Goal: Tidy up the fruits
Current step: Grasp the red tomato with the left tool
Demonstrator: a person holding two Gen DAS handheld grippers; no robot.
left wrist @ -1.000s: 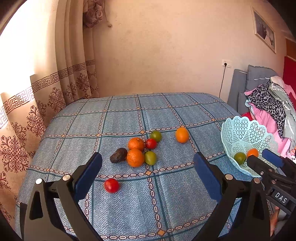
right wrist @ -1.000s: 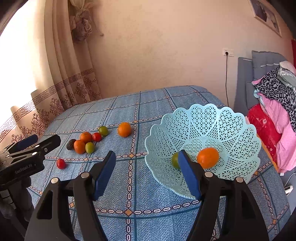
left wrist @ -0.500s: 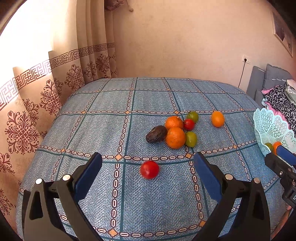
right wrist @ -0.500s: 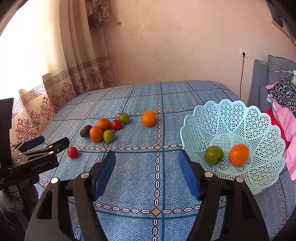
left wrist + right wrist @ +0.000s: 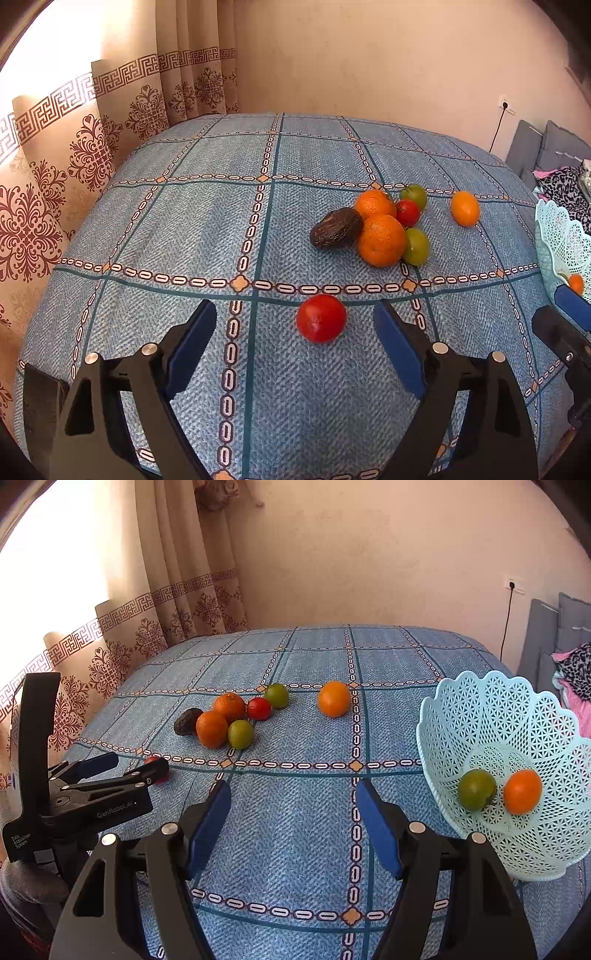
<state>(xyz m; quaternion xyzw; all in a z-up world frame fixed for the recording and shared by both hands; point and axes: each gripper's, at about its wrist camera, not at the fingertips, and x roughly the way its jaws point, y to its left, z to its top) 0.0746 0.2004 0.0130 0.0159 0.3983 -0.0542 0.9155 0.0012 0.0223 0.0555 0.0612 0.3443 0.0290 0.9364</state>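
Observation:
A lone red tomato (image 5: 321,318) lies on the blue checked cloth just ahead of my left gripper (image 5: 295,325), which is open with the tomato a little right of centre between its blue pads. Beyond it sits a cluster: a dark avocado (image 5: 335,229), two oranges (image 5: 380,240), a red tomato (image 5: 407,212) and two green fruits (image 5: 416,246). A separate orange (image 5: 464,208) lies to the right. My right gripper (image 5: 293,812) is open and empty over bare cloth. The pale blue lattice basket (image 5: 491,709) at the right holds a green fruit (image 5: 476,789) and an orange (image 5: 522,791).
The cloth-covered table (image 5: 207,221) drops off at its left edge beside patterned curtains (image 5: 48,192). A wall stands behind. Cushions and clothing (image 5: 572,672) pile up at the far right. In the right wrist view the left gripper (image 5: 125,768) partly hides the lone tomato.
My left gripper has moved forward and down toward the lone red tomato, which now sits between its pads. The right gripper swung left, so the basket shifted to the right of its view.

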